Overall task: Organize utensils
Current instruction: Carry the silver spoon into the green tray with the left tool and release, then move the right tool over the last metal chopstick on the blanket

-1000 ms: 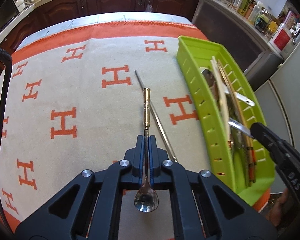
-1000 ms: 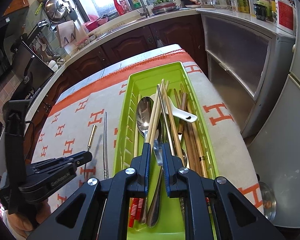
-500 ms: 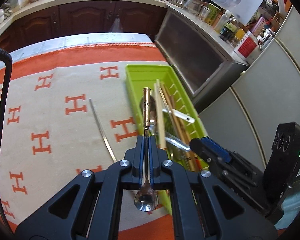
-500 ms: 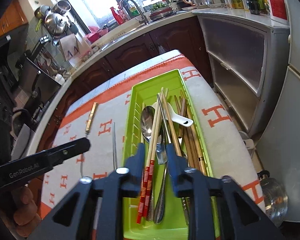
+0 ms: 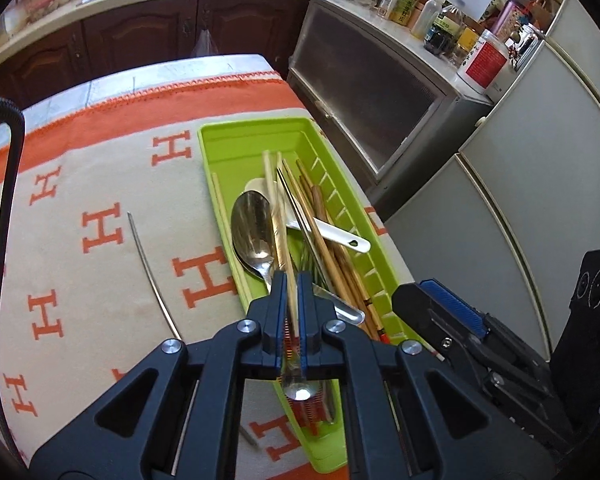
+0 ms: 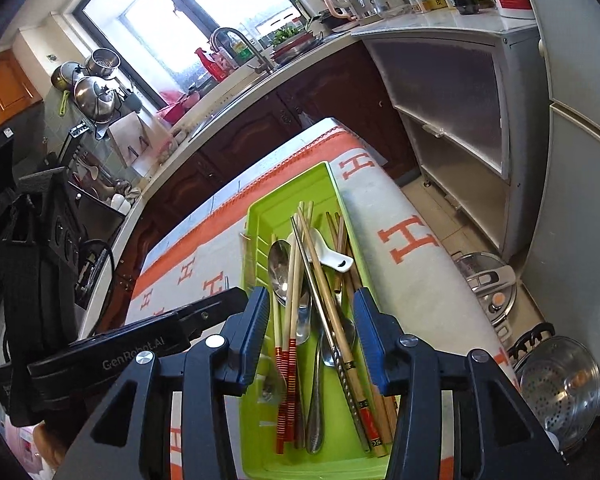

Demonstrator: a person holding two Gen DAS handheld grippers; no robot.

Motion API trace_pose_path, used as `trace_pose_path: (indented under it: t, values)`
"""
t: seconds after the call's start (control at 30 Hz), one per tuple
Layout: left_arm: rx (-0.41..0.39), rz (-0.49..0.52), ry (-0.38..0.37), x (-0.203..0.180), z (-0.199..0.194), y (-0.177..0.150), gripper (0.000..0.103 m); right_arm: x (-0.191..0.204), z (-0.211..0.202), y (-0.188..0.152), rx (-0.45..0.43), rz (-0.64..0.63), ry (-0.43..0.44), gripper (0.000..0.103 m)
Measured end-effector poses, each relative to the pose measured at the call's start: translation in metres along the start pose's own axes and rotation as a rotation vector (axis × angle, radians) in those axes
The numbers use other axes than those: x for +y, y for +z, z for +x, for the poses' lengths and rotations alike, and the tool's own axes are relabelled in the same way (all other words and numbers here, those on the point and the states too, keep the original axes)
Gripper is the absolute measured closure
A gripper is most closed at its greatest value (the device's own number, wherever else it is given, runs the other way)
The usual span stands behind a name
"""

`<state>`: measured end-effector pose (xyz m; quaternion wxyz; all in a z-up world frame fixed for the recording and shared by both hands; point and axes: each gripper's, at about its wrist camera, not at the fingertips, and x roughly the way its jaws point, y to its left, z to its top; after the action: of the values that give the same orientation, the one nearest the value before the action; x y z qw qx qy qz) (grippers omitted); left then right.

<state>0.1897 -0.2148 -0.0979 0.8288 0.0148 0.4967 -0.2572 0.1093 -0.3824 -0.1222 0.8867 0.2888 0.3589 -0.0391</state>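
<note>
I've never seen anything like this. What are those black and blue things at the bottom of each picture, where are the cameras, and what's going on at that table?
There is no robot here. A person holds a hand tool in each hand, and each tool has two fingers and a wide-angle camera looking along them. One picture comes from the left tool, the other from the right tool, so each tool also shows at the edge of the other's picture.

The table has a cloth with orange H shapes. On it sits a green tray holding chopsticks, a big metal spoon and a white spoon. A thin metal rod lies on the cloth beside the tray.

The left tool's fingers are shut on a small spoon, above the tray. The right tool's fingers are open and hold nothing.
</note>
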Motion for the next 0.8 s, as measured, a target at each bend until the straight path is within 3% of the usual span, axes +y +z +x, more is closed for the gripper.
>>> trace_pose_path:
  t: [0.2, 0.8]
  values:
    - [-0.014, -0.022, 0.013, 0.018, -0.015, -0.005, 0.101, 0.01, 0.007, -0.006, 0.014, -0.023, -0.005, 0.059]
    - [-0.056, -0.093, 0.146, 0.094, -0.057, -0.049, 0.101, 0.071, 0.015, -0.022, 0.037, -0.201, -0.003, 0.059]
